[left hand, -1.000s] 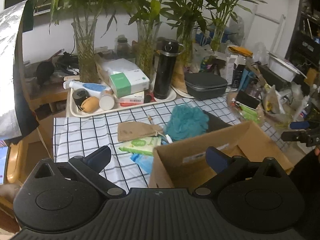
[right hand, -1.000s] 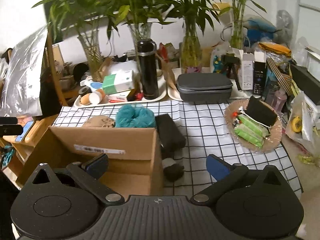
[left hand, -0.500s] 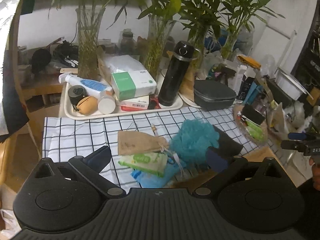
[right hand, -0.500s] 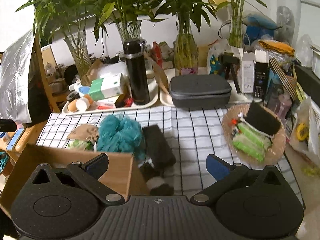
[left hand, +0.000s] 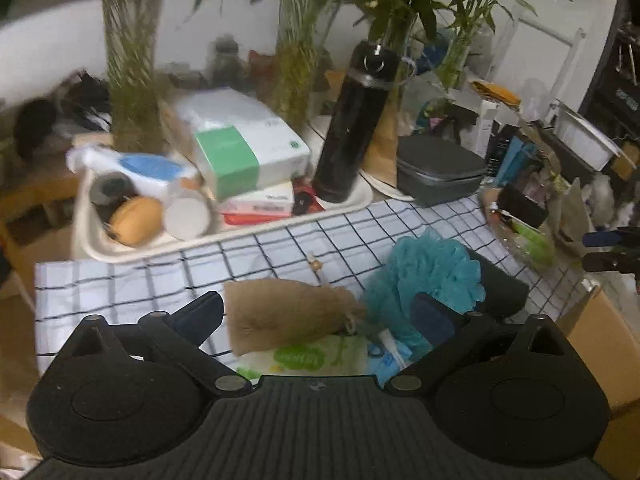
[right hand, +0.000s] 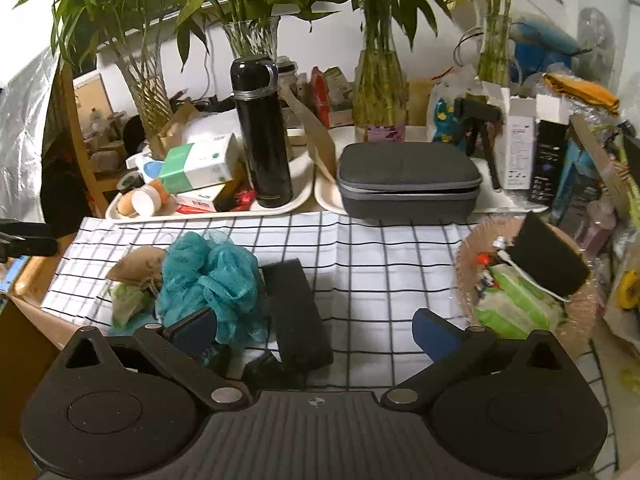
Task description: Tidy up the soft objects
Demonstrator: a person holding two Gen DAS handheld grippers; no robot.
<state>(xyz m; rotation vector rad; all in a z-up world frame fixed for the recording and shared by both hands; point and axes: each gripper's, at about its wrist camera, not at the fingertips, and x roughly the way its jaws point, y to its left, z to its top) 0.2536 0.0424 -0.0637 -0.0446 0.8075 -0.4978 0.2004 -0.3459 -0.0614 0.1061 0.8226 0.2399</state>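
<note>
The left claw [left hand: 316, 316] is gaping wide and gripping nothing, hanging over a burlap pouch [left hand: 286, 314]. At its 2 o'clock, a teal mesh sponge [left hand: 424, 276] is lying on the checked worktop [left hand: 132, 284]. The right claw [right hand: 316, 326] is likewise spreading wide and empty above a black pouch [right hand: 296, 312], the sponge [right hand: 208, 276] at its 10 o'clock.

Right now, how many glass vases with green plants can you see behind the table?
4, in the right wrist view: one vase far left, one behind the black bottle, one behind the grey case, one far right. More may be hidden.
</note>
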